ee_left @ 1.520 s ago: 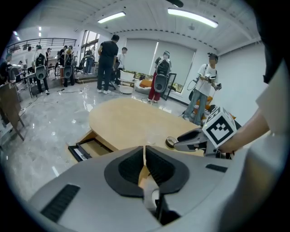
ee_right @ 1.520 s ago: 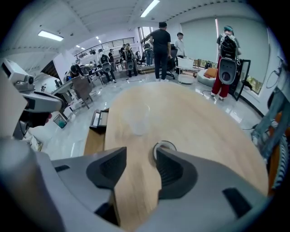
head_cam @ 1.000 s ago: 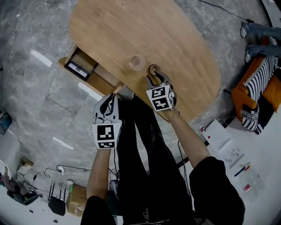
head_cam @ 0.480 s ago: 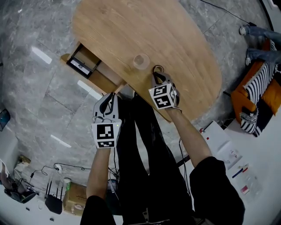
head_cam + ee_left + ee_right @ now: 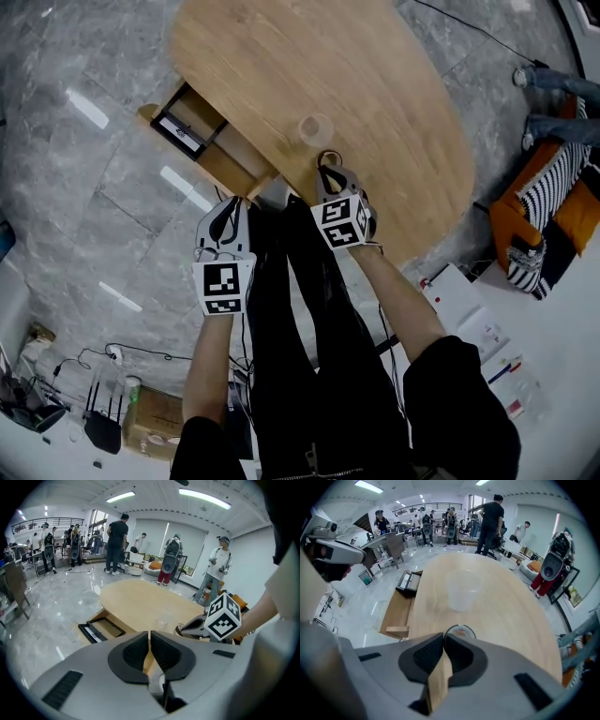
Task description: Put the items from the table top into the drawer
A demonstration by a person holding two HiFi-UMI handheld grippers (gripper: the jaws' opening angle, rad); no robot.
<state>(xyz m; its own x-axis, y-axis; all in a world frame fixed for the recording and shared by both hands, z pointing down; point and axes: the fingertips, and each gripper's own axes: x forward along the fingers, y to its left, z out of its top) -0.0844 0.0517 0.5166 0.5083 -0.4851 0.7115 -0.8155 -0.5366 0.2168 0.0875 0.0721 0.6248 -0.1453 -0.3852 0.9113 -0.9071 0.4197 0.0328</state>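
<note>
**Your right gripper [image 5: 328, 172] has the little dark-rimmed ring [image 5: 459, 631] pinched, and the drawer [image 5: 230, 161] is open**

So your right jaws have just been closing and now they're nearly together on the ring's near rim, at the near side of the wooden table [image 5: 375, 75]; can't tell if the ring is off the wood or resting on it; the clear cup [image 5: 316, 128] stands upright just beyond the ring, on the table top, apart from the jaws; your left gripper [image 5: 232, 206] is closed up, only a slit between the pads and nothing in it; it hangs just off the table's near edge over the grey floor [image 5: 94, 187]; the drawer sticks out from the table's left side, well apart from the ring and the cup.
</note>
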